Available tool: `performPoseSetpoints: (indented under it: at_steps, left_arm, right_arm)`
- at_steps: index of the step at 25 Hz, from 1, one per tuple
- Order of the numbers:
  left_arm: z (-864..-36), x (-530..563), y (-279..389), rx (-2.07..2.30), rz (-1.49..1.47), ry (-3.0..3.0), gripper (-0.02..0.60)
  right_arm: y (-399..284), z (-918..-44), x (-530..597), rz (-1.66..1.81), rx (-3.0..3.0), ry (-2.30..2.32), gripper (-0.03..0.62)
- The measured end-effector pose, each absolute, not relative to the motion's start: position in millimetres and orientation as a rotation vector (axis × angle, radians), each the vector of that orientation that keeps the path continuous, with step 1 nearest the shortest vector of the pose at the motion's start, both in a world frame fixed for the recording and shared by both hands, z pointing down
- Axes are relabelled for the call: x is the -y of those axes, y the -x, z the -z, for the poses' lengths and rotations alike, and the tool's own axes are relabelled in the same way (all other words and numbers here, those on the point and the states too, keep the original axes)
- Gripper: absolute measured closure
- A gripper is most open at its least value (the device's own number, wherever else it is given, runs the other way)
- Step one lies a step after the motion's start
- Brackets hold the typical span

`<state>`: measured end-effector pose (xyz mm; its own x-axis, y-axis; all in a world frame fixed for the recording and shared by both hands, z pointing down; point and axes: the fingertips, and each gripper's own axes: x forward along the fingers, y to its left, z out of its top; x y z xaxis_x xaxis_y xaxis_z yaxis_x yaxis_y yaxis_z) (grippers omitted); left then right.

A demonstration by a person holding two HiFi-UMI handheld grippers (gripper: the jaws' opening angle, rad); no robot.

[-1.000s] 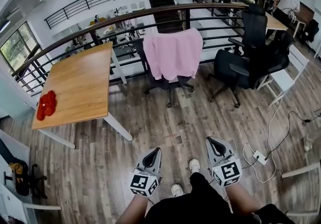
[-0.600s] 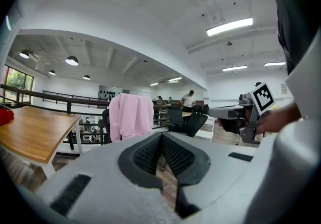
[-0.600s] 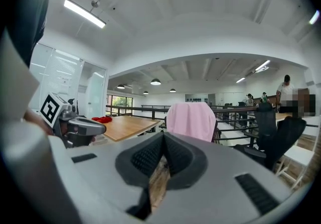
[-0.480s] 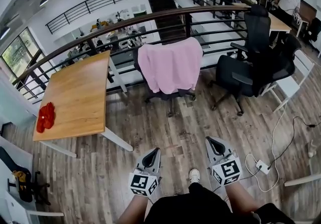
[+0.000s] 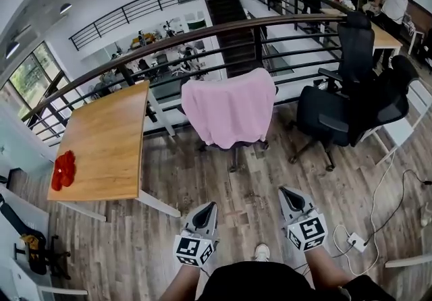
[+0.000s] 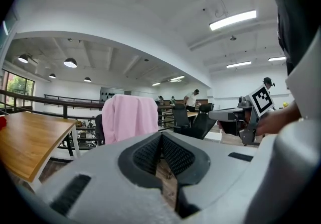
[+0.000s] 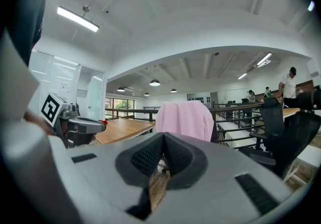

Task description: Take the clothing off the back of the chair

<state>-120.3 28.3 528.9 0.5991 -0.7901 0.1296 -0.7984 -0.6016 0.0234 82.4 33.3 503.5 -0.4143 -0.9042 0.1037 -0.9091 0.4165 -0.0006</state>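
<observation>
A pink garment [image 5: 229, 108] hangs over the back of a black office chair [image 5: 235, 144] that stands in front of the curved railing. It also shows ahead in the left gripper view [image 6: 129, 116] and the right gripper view [image 7: 186, 119]. My left gripper [image 5: 207, 209] and right gripper [image 5: 289, 196] are held low side by side near the person's body, well short of the chair. Both point toward it. Both are shut, with nothing between their fingers.
A wooden table [image 5: 104, 139] stands left of the chair, with a red cloth [image 5: 63, 169] at its near end. A second black chair [image 5: 341, 112] is at right. A power strip and cable [image 5: 356, 241] lie on the floor at right. People are at desks far back.
The pink garment and chair have come closer and lower in the head view as the person walked forward. Both grippers stayed shut and side by side.
</observation>
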Motion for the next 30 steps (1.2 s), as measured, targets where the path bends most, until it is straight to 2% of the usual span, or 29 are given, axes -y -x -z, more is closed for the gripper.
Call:
performPoseSetpoints:
  at_steps: [12, 21, 30]
  left_arm:
    - [-537, 31, 73, 1.386, -0.18, -2.708, 0.566]
    - [-527, 80, 79, 1.449, -0.162, -2.715, 0.566]
    - [-525, 173, 114, 1.52, -0.089, -2.688, 0.566]
  right_arm:
    - [-131, -508, 28, -0.096, 2.617, -1.576, 0.589]
    - [-125, -507, 83, -0.069, 2.647, -1.536, 0.589]
    - [-105, -503, 165, -0.03, 2.631, -1.543, 0.589]
